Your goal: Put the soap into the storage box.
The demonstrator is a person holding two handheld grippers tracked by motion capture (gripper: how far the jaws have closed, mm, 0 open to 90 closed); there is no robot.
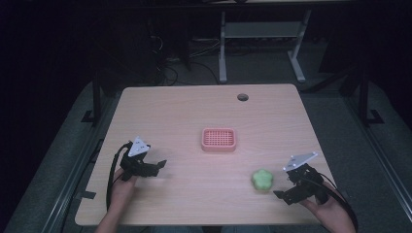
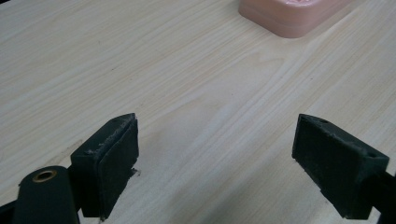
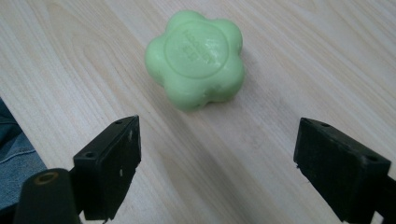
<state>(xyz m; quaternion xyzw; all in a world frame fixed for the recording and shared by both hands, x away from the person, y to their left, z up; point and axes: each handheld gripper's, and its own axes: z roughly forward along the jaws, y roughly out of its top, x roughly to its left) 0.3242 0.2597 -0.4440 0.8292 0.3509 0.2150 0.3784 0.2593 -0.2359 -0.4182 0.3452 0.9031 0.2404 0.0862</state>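
Right gripper (image 3: 217, 163) spread wide, green flower-shaped soap (image 3: 196, 58) lying just ahead of its jaws, untouched. Left gripper (image 2: 215, 163) likewise spread over bare table (image 2: 140, 70), pink tray (image 2: 292, 16) farther ahead.

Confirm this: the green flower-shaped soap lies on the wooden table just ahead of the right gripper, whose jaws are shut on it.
Not quite. The right gripper is open, its jaws apart and short of the green flower-shaped soap, which lies free on the wooden table, as the right gripper view shows.
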